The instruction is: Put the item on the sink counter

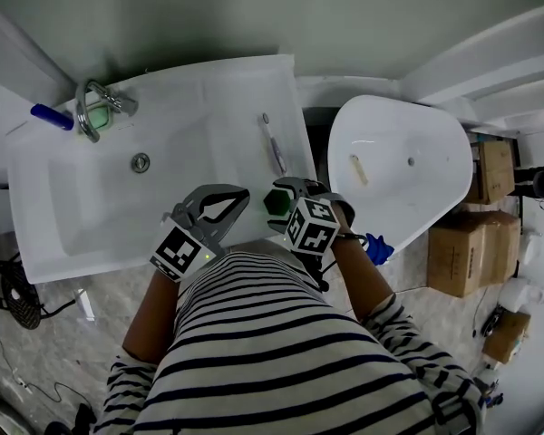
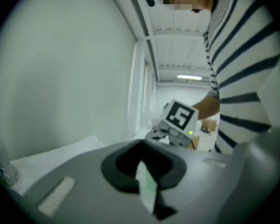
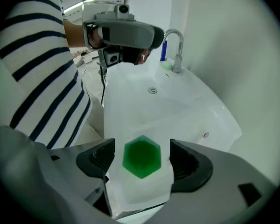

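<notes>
- The green hexagonal item (image 3: 141, 157) sits on the near right corner of the white sink tabletop (image 1: 288, 107), its flat six-sided face turned up.
- It is about as wide as it is long, so it has no clear long axis. In the right gripper view one corner points far toward the faucet and one points near.
- It looks like glossy, see-through green plastic, darker in the middle.
- The right gripper (image 1: 279, 205) points steeply down over it with its jaws spread wide. The dark ribbed pads stand on either side of the item, and white tabletop shows in each gap.
- The left gripper (image 1: 243, 193) lies just left of it, over the near rim, with its jaws drawn together.
- The tabletop is smooth white with a rectangular basin and a round metal drain (image 1: 140, 162).
- A curved chrome faucet (image 1: 95, 107) stands at the far left corner, and a blue-handled thing (image 1: 53, 116) lies beside it.
- A slim pale stick (image 1: 274, 145) lies along the right rim.
- To the right is a white oval fixture (image 1: 399, 166), and beyond it are cardboard boxes (image 1: 458, 256) on a grey marbled floor (image 1: 63, 333).
- The person wears a striped shirt (image 1: 281, 352).
</notes>
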`<state>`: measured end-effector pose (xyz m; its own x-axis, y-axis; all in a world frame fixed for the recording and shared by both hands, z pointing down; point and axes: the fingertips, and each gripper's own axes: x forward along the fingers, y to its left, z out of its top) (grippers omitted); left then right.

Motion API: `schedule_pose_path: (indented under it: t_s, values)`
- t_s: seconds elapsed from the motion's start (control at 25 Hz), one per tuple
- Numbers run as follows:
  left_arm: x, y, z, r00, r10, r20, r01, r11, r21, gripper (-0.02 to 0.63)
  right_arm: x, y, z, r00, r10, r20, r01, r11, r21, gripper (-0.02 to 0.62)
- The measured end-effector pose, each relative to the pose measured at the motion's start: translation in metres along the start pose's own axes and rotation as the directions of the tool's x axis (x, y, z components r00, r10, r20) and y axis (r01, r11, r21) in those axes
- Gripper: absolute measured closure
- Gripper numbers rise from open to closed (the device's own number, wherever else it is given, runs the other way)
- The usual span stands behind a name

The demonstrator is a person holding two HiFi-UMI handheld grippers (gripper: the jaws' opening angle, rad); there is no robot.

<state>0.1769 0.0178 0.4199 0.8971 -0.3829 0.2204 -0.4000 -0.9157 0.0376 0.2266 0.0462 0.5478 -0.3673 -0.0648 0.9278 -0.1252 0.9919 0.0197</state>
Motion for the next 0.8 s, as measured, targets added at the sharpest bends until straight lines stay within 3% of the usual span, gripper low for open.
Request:
schedule_pose_path:
  t_s: [0.36, 0.8]
  values:
    - [-0.01, 0.013, -0.001, 1.0, 0.012, 0.011, -0.011, 1.0, -0.019, 0.603, 0.025, 0.004, -0.028, 0.984, 0.045, -0.172, -0.044, 0.999, 0.007, 0.268]
    - [-0.025, 0.027, -0.006, 0.999, 0.035, 0.02, -0.034, 0.998, -0.045, 0.603, 0.033, -0.003, -0.028, 0.968, 0.054, -0.246, -0.047, 0.998, 0.035, 0.279]
